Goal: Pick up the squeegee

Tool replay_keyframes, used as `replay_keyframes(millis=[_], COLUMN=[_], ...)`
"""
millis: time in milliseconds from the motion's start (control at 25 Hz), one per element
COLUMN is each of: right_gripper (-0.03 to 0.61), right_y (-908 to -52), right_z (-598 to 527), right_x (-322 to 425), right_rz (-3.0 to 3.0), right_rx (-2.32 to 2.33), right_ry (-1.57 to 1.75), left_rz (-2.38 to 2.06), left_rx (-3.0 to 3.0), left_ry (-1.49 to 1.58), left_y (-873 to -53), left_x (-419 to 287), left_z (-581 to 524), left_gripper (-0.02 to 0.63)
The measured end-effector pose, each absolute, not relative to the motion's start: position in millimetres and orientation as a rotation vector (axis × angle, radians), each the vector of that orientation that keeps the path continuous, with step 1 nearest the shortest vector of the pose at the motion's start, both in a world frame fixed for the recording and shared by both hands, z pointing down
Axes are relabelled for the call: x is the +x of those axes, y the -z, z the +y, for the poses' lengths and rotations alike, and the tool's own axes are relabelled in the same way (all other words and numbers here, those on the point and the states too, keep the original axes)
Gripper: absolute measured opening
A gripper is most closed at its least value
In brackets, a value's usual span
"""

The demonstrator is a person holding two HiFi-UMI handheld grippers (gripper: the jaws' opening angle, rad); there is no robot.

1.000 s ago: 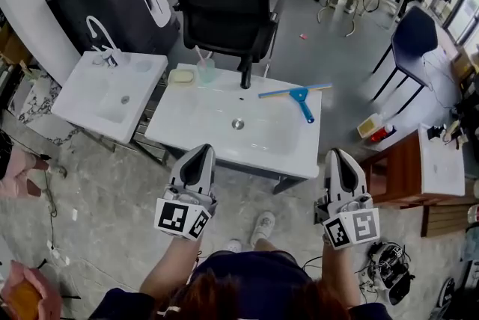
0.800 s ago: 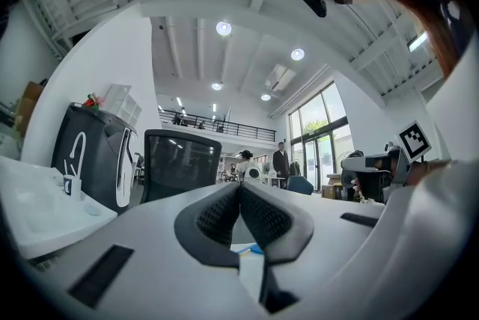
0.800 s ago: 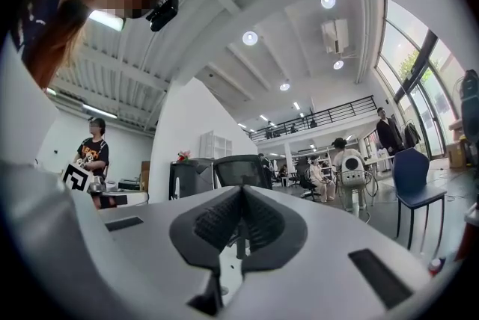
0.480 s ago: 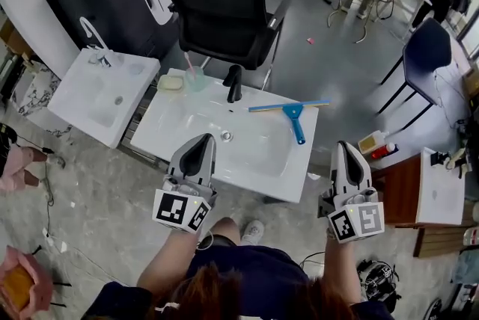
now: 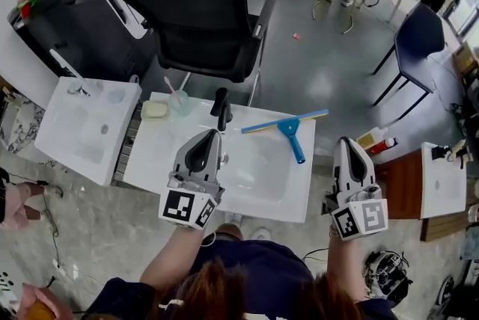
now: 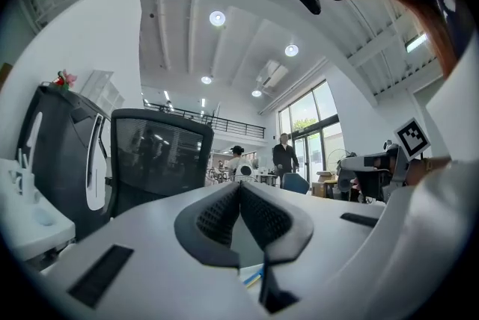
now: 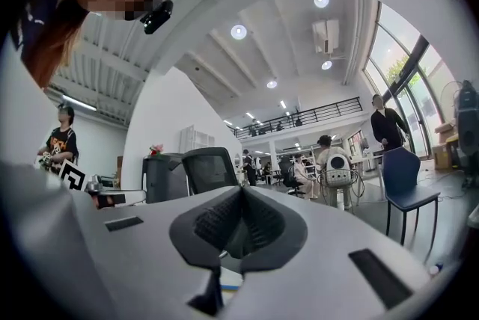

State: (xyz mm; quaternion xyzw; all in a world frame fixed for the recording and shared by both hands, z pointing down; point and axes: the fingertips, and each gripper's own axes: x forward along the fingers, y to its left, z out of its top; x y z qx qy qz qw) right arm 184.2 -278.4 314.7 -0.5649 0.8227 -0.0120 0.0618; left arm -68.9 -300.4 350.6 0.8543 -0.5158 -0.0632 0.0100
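The squeegee [image 5: 288, 128], with a blue handle and a long blue-and-yellow blade, lies flat on the far right part of the white sink top [image 5: 161, 161]. My left gripper [image 5: 212, 133] hovers over the basin, left of the squeegee, jaws shut and empty. A sliver of the blade [image 6: 253, 277] shows under its shut jaws [image 6: 239, 184] in the left gripper view. My right gripper [image 5: 349, 140] is off the sink's right edge, to the right of the squeegee's handle, also shut with nothing held [image 7: 241, 191].
A black faucet [image 5: 221, 108], a cup with a toothbrush [image 5: 178, 103] and a soap dish [image 5: 156, 110] stand at the sink's back. A black office chair [image 5: 194, 19] is behind it, a second sink [image 5: 82, 128] at left, a wooden table [image 5: 419, 188] and bottles [image 5: 378, 140] at right.
Both grippers have moved forward toward the sink. The left one now hangs over the basin and the right one has come level with the sink's right edge. Jaws stayed shut.
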Motion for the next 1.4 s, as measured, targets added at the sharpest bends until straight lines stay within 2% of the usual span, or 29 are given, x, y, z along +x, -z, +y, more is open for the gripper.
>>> replay_keyframes(millis=[360, 680, 1040, 1400], right_gripper=[0.016, 0.017, 0.019, 0.080], right_y=[-321, -353, -427, -535], right_z=[-341, -371, -403, -422], right_x=[161, 159, 172, 179], right_rz=[2.398, 2.480, 2.675, 2.804], right_rx=[-1.841, -1.899, -1.938, -1.939], right_ry=[0.043, 0.135, 0.363, 0.705], left_rz=[-1.466, -1.450, -1.507, -1.498], left_rx=[2.754, 2.707, 2.644, 2.623], left_ry=[0.221, 0.214, 0.175, 0.134], left_y=[-343, -361, -380, -404], left_x=[-89, -90, -78, -67], left_z=[-390, -410, -416, -429], left_gripper=[0.020, 0.020, 0.020, 0.020])
